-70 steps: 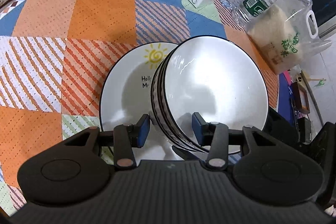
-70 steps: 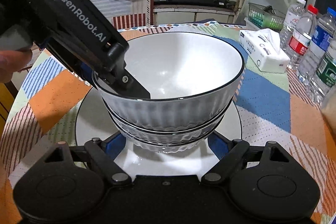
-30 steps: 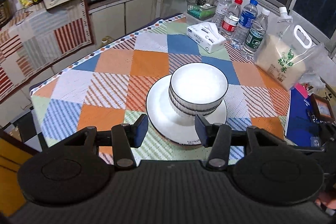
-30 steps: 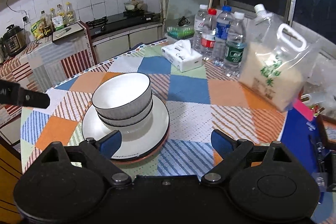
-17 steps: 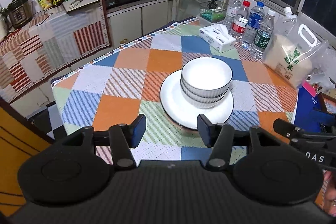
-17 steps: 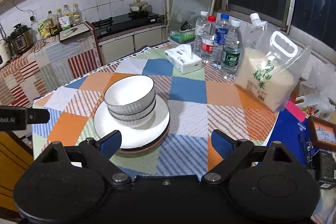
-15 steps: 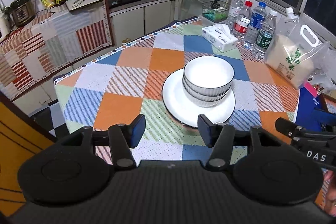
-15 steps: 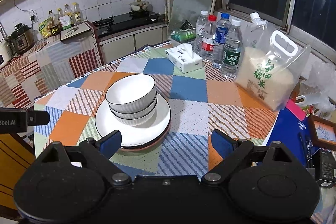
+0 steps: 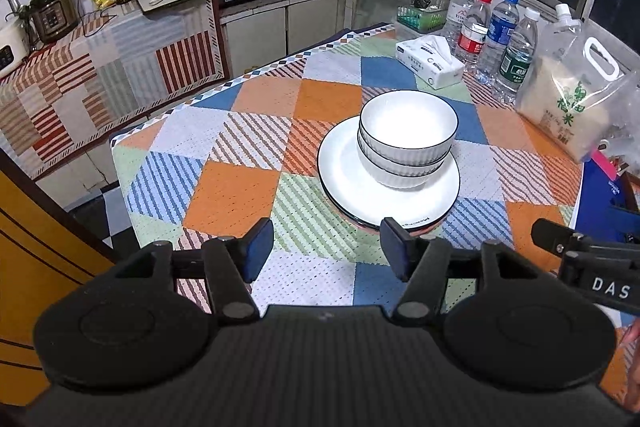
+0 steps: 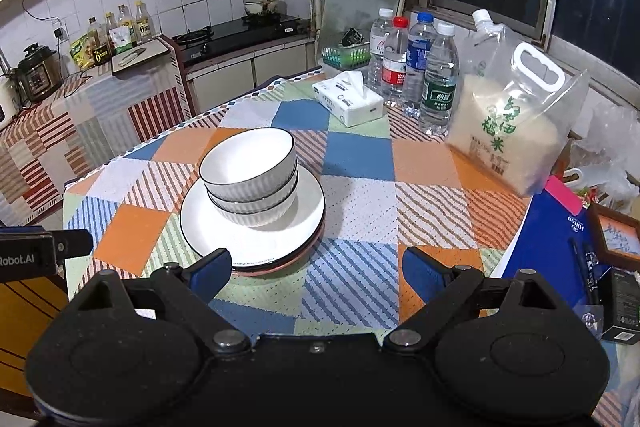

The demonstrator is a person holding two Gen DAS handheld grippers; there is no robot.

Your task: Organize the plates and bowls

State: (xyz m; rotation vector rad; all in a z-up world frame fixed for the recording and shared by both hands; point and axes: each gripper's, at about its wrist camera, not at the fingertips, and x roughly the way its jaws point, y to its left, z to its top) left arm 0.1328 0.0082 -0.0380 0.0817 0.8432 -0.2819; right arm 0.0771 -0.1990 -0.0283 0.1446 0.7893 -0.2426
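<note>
Both grippers held spread and empty above the table.

The left gripper [image 9: 326, 247] and the right gripper [image 10: 316, 273] are seen with jaws apart, nothing gripped, well clear of the dishes. The nested bowls [image 9: 408, 137] are stacked on the plates [image 9: 352, 183], which are set on the patchwork tablecloth [image 9: 224, 195]; a tissue box [image 10: 347, 103] is placed beyond them.

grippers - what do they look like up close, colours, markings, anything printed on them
Both are matte black plastic. The left gripper and the right gripper each have two round discs at the base, hinged linkage arms with silver pivot pins, and blue pads on the fingertips. White lettering shows on each from the other's view: "DAS" on the right one, "Robot.AI" on the left. No cables or sleeves are visible.
</note>
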